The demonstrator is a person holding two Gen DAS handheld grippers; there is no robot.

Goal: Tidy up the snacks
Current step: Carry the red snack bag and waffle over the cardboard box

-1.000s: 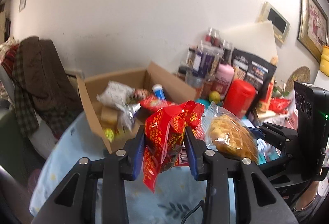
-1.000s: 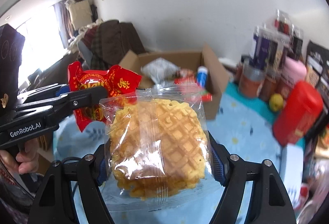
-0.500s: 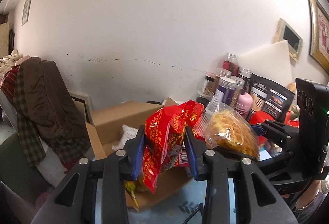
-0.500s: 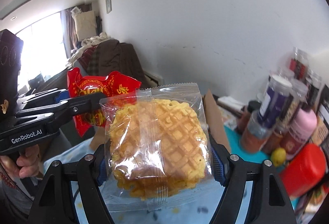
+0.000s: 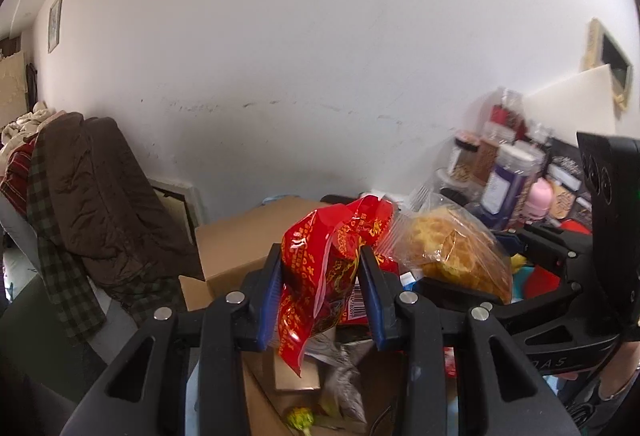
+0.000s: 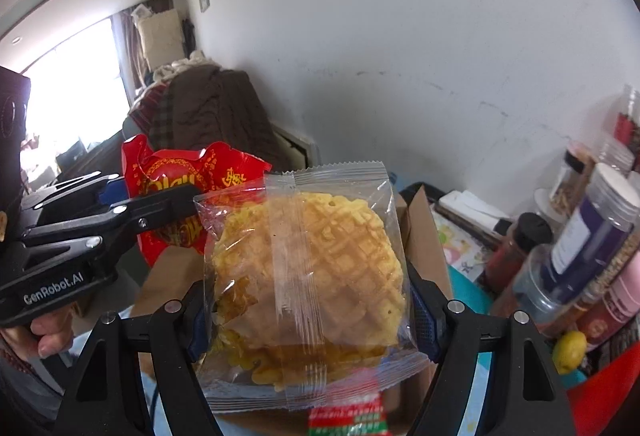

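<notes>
My left gripper (image 5: 322, 290) is shut on a crinkled red snack packet (image 5: 328, 260) with gold print, held over the open cardboard box (image 5: 236, 248). My right gripper (image 6: 310, 306) is shut on a clear-wrapped yellow waffle cake (image 6: 308, 268), its blue pads pressing both sides of the wrapper. In the left wrist view the waffle cake (image 5: 452, 252) hangs just right of the red packet. The right wrist view shows the red packet (image 6: 176, 180) and the left gripper (image 6: 156, 204) to the left. Below the grippers, the box holds several snacks (image 5: 340, 388).
Jars and bottles (image 6: 592, 236) crowd the right side by the wall, with a yellow lemon (image 6: 572, 350) and a red container (image 6: 604, 400) near them. A brown jacket (image 5: 96, 188) hangs over a chair at left. A red-and-green packet (image 6: 348, 416) lies under the waffle cake.
Both grippers have carried their snacks toward the cardboard box, which has slid from mid-frame down under the fingers. The wall now fills more of each view. Both grips are unchanged.
</notes>
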